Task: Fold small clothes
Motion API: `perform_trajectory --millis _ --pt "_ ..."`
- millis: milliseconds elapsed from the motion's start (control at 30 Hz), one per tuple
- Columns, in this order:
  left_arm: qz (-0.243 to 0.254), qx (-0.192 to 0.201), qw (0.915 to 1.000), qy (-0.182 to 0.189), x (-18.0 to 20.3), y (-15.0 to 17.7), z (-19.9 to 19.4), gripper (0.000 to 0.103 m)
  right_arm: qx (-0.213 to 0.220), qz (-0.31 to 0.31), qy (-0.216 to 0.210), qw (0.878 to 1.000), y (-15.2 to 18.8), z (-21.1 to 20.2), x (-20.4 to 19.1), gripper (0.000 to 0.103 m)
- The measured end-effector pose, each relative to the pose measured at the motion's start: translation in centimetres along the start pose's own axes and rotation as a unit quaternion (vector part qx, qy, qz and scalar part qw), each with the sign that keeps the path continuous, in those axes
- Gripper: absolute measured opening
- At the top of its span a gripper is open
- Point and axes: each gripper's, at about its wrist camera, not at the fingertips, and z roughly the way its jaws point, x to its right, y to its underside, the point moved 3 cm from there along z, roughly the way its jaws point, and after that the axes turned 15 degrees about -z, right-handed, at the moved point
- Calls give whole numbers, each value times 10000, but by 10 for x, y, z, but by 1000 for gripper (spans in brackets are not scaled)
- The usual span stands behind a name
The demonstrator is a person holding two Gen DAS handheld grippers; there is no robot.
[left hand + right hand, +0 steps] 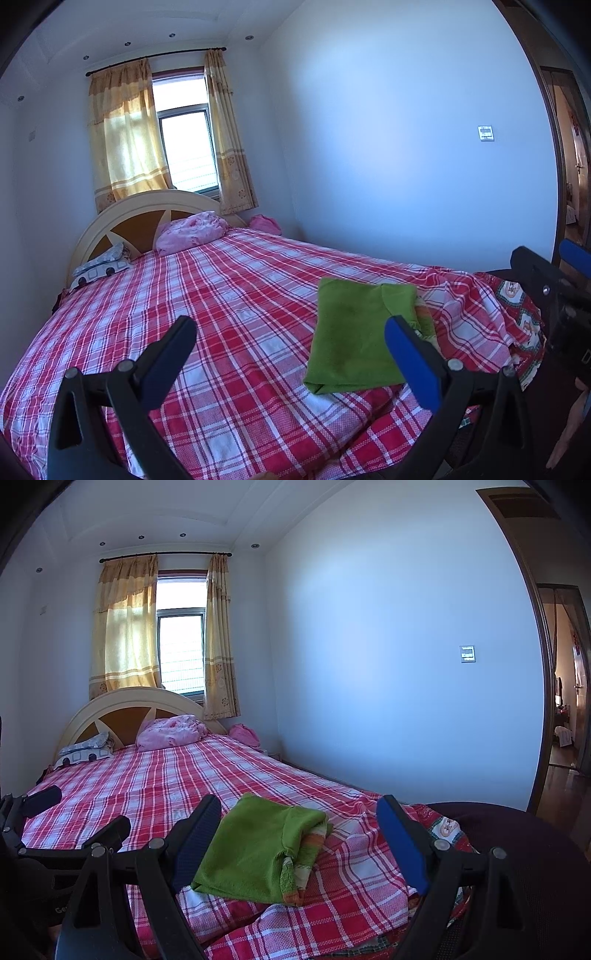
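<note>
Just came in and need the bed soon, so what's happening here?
A person is folding small clothes on the bed, with a hand-held gripper in each hand. A green garment lies folded on the plaid sheet near the foot end, with a striped orange-and-green bit showing at its edge. The left hand-held gripper and the right hand-held gripper are both open and hold nothing; neither touches the garment. It looks like a pause after a fold.

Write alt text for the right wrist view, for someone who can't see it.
A folded green garment lies on a red plaid bed, framed between the open right gripper fingers, which do not touch it. The left gripper shows at the left edge; pillows and a curtained window lie beyond.
</note>
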Motion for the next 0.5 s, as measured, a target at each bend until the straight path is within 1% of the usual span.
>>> perform_trajectory --millis 333,500 --pt "-163 -32 9999 -15 -5 -3 2 103 -7 7 12 10000 1 -2 -1 87" --pt "-129 -41 9999 48 -4 -1 3 103 -31 9 -4 10000 3 -2 -1 87"
